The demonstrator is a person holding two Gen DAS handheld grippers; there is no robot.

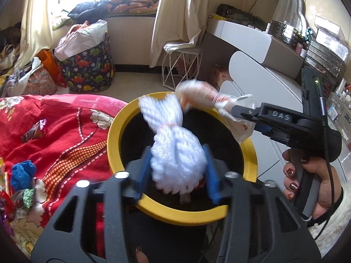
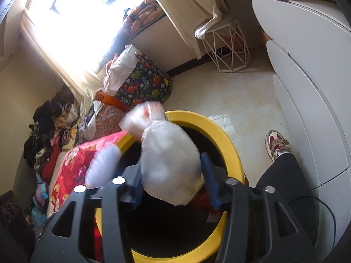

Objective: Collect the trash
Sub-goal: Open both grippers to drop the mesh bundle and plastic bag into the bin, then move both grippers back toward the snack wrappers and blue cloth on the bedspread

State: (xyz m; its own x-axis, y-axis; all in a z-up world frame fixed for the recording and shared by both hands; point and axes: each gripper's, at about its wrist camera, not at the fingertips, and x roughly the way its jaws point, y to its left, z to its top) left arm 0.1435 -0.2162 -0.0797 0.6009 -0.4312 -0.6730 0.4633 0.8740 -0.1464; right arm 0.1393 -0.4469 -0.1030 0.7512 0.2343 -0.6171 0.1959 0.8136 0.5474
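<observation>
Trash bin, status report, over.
Left gripper around white foam net, right gripper around clear plastic bag. Both above yellow-rimmed bin. Nothing blocking.

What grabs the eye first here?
The yellow-rimmed bin, dead centre in both views with a black inside. Right over its mouth, a white foam net wrapper sits between the left gripper's blue jaws, and a clear plastic bag between the right gripper's. To the left, a red floral bedspread with scattered wrappers.
</observation>
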